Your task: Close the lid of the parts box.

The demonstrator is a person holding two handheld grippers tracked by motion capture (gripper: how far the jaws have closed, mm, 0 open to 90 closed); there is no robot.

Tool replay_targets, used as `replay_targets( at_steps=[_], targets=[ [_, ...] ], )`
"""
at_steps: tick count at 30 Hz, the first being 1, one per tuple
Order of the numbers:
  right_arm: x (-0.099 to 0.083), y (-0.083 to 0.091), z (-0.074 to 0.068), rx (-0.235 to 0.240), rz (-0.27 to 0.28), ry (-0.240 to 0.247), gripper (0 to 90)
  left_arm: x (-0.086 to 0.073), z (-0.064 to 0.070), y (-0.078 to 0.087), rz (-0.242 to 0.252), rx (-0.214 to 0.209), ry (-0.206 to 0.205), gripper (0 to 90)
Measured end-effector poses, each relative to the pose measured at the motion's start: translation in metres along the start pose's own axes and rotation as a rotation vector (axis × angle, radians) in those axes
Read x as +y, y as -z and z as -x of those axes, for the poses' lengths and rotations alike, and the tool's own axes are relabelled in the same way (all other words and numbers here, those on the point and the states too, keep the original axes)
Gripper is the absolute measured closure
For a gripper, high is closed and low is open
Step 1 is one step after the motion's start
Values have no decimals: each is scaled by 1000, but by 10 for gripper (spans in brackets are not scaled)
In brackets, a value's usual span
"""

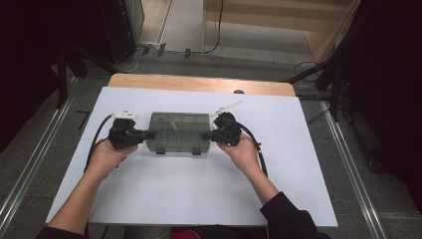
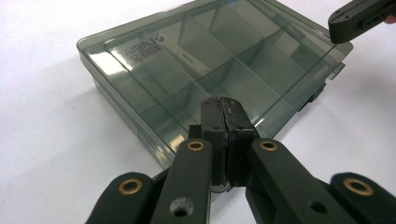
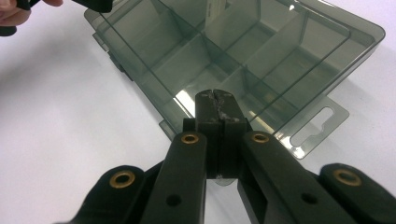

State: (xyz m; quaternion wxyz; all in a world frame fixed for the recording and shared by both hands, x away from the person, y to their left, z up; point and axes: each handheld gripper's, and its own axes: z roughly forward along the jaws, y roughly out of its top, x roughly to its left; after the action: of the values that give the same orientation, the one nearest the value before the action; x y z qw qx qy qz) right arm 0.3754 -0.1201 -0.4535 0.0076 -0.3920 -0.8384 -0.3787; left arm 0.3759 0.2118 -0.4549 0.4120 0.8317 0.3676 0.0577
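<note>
A lab: white-topped table (image 1: 199, 199) amid black curtains (image 1: 30, 59), floor rails (image 1: 30, 164) and cables (image 1: 219, 30).

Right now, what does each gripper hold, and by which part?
Nothing. Both the left gripper and right gripper have jaws shut together, empty, at opposite ends of the compartment box.

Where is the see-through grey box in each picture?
High view: the box lies mid-table on the white sheet, between the left gripper and the right gripper.
Left gripper view: it spans the upper middle, beyond the shut jaws.
Right gripper view: it spans the top and right, beyond the shut jaws.
Shared landmark: the dividers inside the box.
</note>
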Motion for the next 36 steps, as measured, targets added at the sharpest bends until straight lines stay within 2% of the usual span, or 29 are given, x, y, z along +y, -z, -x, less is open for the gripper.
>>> replay_targets(
  at_steps=[6, 14, 16, 17, 20, 23, 28, 31, 36],
  targets=[
    [-2, -5, 1, -7, -7, -3, 900, -3, 1, -4, -6, 2, -13, 885],
    [-5, -8, 4, -1, 1, -9, 900, -5, 1, -5, 12, -17, -7, 886],
    [-5, -8, 5, -4, 1, -11, 900, -5, 1, -8, -18, -6, -14, 887],
    [-6, -10, 5, -22, -21, -7, 900, -6, 2, -8, -15, 1, -24, 889],
    [-8, -11, 8, -6, -8, -25, 900, -6, 2, -9, -16, 0, -17, 888],
    [-8, -11, 7, -12, -5, -11, 900, -6, 1, -8, -11, -13, -12, 867],
    [-8, -10, 6, 8, 4, -7, 797, -6, 3, -9, -2, -10, -21, 825],
    [-8, -9, 2, 16, 2, 9, 747, -5, 5, -8, 0, -10, -30, 748],
    [-7, -2, -1, 50, 40, 23, 574, -2, 13, -2, 17, -51, -12, 614]
  ],
)
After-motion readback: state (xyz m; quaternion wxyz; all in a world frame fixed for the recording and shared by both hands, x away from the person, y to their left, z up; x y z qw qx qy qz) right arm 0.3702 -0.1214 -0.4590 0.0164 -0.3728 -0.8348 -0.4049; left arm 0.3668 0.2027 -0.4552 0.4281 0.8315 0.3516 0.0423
